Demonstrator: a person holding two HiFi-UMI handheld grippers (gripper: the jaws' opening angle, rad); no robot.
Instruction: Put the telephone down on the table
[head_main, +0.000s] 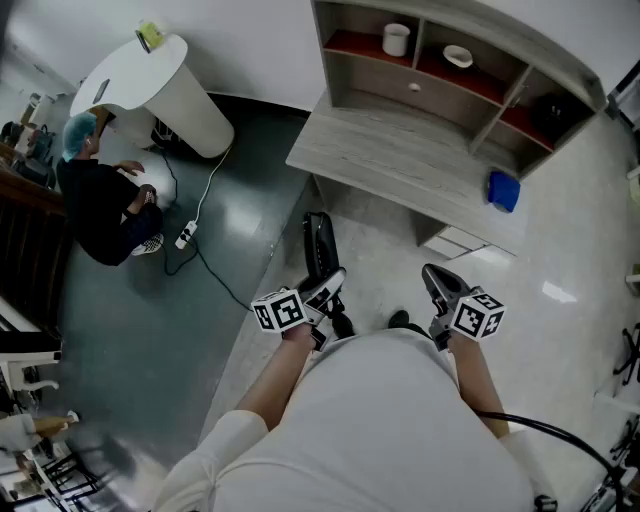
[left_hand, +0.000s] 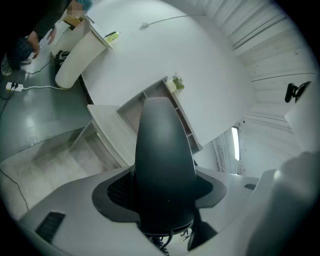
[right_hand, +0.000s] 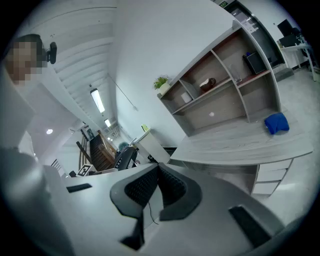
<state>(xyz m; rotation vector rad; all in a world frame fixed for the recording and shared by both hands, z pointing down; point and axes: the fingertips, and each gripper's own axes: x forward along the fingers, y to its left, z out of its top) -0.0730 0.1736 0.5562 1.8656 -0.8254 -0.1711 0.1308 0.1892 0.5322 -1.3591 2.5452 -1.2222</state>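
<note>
- Black phone (head_main: 320, 245) is in the left gripper (head_main: 325, 292), close in front of the torso. It points forward along the jaws.
- Left jaws stand wide and pinch the phone's near end, one pad on each flank.
- Right gripper (right_hand: 158, 172) has its jaws pressed together with nothing between them. It is held beside the left and apart from the phone.
- Phone hangs in the air over the floor, well short of the table (head_main: 400, 160), and rests on nothing.
- Step in hand, as I read it: carry and approach. Set-down not yet begun.
- Table has a grey wood top, mostly bare, with a blue thing (head_main: 503, 190) near its right end.
- Shelves behind the table hold a cup (head_main: 396, 38) and a bowl (head_main: 458, 56).
- Next move calls for:
  - stepping in and reaching forward
  - bringing the phone over bare wood left of the blue thing
  - lowering until the phone bears on the top
  - laying it flat, since on end it would likely tip
  - spreading the left jaws only after that
- Far left, a person (head_main: 95, 195) crouches by a white stand (head_main: 165, 85), with a cable on the floor. Looks clear of the path.
</note>
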